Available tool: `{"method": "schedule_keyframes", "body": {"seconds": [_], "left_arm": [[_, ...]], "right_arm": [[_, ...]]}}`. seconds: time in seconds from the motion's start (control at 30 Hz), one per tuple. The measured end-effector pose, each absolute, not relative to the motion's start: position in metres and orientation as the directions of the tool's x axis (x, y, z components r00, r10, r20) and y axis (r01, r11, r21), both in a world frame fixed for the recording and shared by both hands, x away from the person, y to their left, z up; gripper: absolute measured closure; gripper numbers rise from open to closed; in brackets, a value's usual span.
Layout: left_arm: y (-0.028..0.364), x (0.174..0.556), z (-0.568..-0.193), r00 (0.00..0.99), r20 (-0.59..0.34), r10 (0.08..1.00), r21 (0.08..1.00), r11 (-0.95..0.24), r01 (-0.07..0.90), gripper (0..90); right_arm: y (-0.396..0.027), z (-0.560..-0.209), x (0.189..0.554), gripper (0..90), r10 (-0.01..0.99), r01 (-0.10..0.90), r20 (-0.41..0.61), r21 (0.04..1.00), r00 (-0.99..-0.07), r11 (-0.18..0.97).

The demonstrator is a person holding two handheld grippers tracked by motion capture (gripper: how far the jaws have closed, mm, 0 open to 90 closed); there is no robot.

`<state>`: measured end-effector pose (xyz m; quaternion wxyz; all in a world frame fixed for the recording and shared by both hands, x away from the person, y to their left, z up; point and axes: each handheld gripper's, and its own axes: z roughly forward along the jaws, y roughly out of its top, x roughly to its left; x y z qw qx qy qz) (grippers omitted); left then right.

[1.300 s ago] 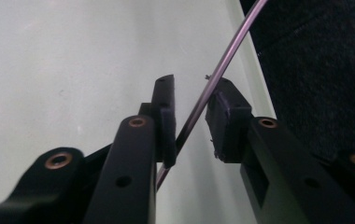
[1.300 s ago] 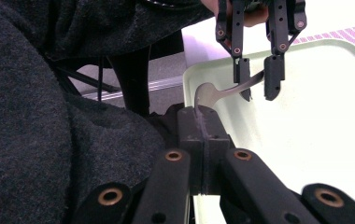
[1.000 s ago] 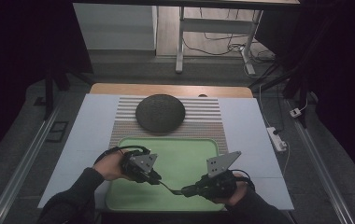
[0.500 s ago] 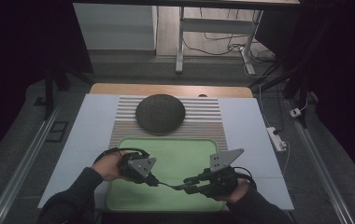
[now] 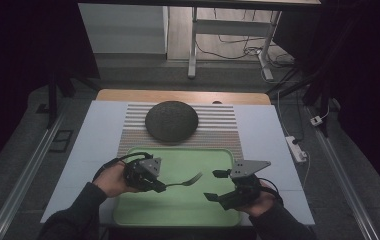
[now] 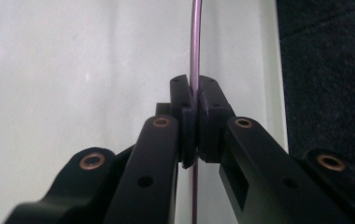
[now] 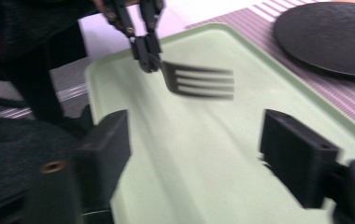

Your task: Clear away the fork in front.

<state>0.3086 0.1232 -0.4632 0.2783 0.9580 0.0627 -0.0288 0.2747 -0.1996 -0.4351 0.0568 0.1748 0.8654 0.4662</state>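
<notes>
Left claw [image 5: 164, 188] pinches the fork [image 5: 187, 180] by its handle over the green tray [image 5: 178, 210]; right claw [image 5: 217, 185] has just been opening, nothing between. I'd keep the fork level and pull the right away slowly.

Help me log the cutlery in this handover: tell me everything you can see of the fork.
The fork looks like thin metal, dark in this dim light, with a slim handle and four tines. It hangs above the green tray, roughly level, tines pointing toward the right hand-held gripper. The left hand-held gripper is shut on its handle, pads pressing either side. The right one's jaws have just been opening; nothing lies between them, and they stand apart from the fork.
</notes>
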Motion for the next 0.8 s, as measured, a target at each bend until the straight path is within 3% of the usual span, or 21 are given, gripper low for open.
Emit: {"method": "schedule_keyframes", "body": {"seconds": [0.33,0.8], "left_arm": [[0.135,0.308,-0.466,0.922,-0.129,0.366,0.483,-0.788,0.381,85.9],[0.162,0.293,-0.471,0.708,-0.198,0.678,0.458,-0.575,0.678,85.9]], "right_arm": [[-0.222,-0.440,0.271,12.0,0.485,0.331,0.066,0.810,-0.872,0.485],[-0.248,-0.448,0.262,2.4,0.626,0.391,0.019,0.796,-0.779,0.462]]}}
